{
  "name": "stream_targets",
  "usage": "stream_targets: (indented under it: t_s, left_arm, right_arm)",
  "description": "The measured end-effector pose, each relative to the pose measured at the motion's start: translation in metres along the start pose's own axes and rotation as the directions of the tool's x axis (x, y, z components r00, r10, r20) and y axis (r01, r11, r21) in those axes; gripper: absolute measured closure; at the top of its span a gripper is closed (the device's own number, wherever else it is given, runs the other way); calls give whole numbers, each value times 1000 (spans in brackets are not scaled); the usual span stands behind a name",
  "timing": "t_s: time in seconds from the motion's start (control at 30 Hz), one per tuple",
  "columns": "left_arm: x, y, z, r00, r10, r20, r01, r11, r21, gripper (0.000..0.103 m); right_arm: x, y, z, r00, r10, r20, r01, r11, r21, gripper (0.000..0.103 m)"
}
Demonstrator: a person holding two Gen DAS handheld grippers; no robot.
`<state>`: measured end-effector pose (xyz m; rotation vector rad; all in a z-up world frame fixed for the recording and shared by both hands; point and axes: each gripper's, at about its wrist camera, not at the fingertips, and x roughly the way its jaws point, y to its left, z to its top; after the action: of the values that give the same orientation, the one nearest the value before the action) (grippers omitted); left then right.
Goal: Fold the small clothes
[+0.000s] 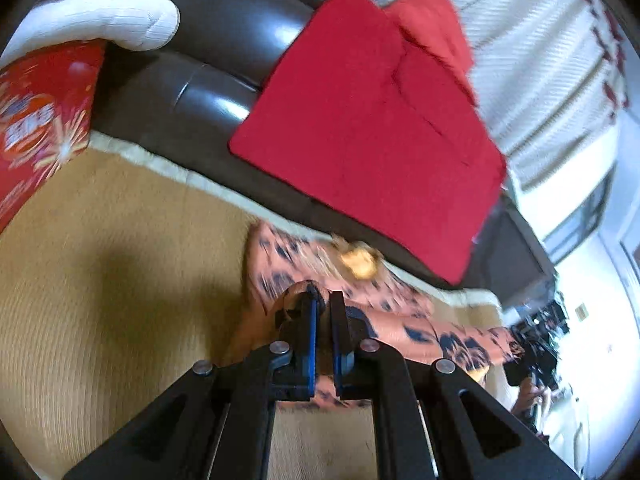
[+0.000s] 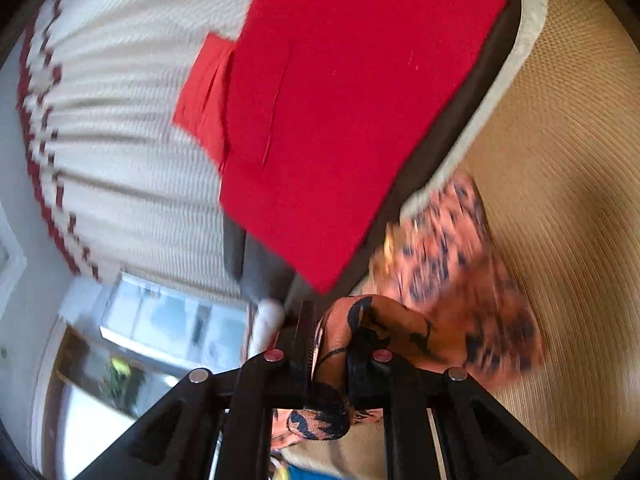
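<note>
Both grippers pinch the orange black-patterned garment (image 1: 400, 320), which is lifted over the woven tan mat (image 1: 100, 280) just beside the dark sofa (image 1: 224, 32). The left gripper (image 1: 323, 312) nips an edge; the right gripper (image 2: 330, 344) clamps a bunched fold. Motion blur hides the garment's shape, and a red cloth (image 1: 360, 120) covers part of the sofa.

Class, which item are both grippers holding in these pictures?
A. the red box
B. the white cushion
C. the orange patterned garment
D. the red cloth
C: the left gripper and the right gripper each pinch the orange patterned garment.
</note>
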<state>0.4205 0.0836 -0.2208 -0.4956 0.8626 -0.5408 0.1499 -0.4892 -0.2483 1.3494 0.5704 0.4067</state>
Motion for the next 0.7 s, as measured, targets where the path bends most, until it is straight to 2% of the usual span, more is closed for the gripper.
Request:
stream_targets:
  t_s: [0.17, 0.2, 0.27, 0.33, 0.37, 0.4, 0.43, 0.47, 0.5, 0.53, 0.57, 0.6, 0.63, 0.7]
  left_arm:
    - [105, 37, 52, 992, 100, -71, -106, 991, -82, 97]
    - [123, 43, 56, 989, 119, -83, -126, 988, -89, 97]
    - [160, 58, 63, 985, 132, -112, -146, 982, -118, 97]
    - [182, 75, 63, 984, 118, -133, -141, 974, -179, 96]
    - [186, 82, 61, 986, 103, -132, -129, 971, -201, 96]
    - [188, 89, 60, 989, 81, -127, -108, 968, -227, 96]
    - [188, 95, 58, 991, 57, -118, -85, 965, -250, 95]
    - [187, 104, 56, 994, 20, -105, -50, 957, -285, 95]
    - [184, 109, 55, 995, -1, -95, -29, 949, -313, 94]
    - [177, 112, 54, 997, 3, -72, -27, 941, -338, 88]
    - [164, 111, 54, 999, 40, -28, -47, 938, -344, 81]
    - [152, 108, 55, 998, 58, 15, -50, 941, -336, 79]
    - [139, 101, 55, 996, 67, 56, -46, 945, -323, 76]
    - [108, 73, 48, 985, 94, 142, -55, 965, -255, 68]
  right_arm:
    - [70, -48, 71, 997, 23, 77, -34, 989, 141, 89]
    - [88, -61, 83, 996, 32, 83, -46, 984, 175, 85]
    - [115, -84, 99, 997, 2, 83, -22, 972, 234, 84]
    - [139, -108, 113, 998, -17, 66, -4, 953, 304, 78]
    - [146, -118, 116, 998, -27, 54, 8, 944, 330, 65]
    - [149, -129, 119, 998, -34, 45, 16, 934, 358, 40]
    - [149, -141, 121, 998, -24, 52, 2, 920, 391, 29]
    - [143, -149, 122, 995, 5, 97, -45, 910, 411, 27]
    - [132, -157, 121, 985, 77, 156, -138, 893, 429, 27]
    - [123, -160, 121, 980, 80, 181, -152, 889, 431, 27]
    - [108, -159, 120, 975, 63, 215, -150, 897, 416, 25]
    - [99, -155, 119, 972, 43, 232, -135, 907, 398, 24]
    - [86, -143, 117, 967, 21, 252, -112, 930, 351, 24]
    - [76, -113, 110, 974, 3, 226, -57, 971, 234, 25]
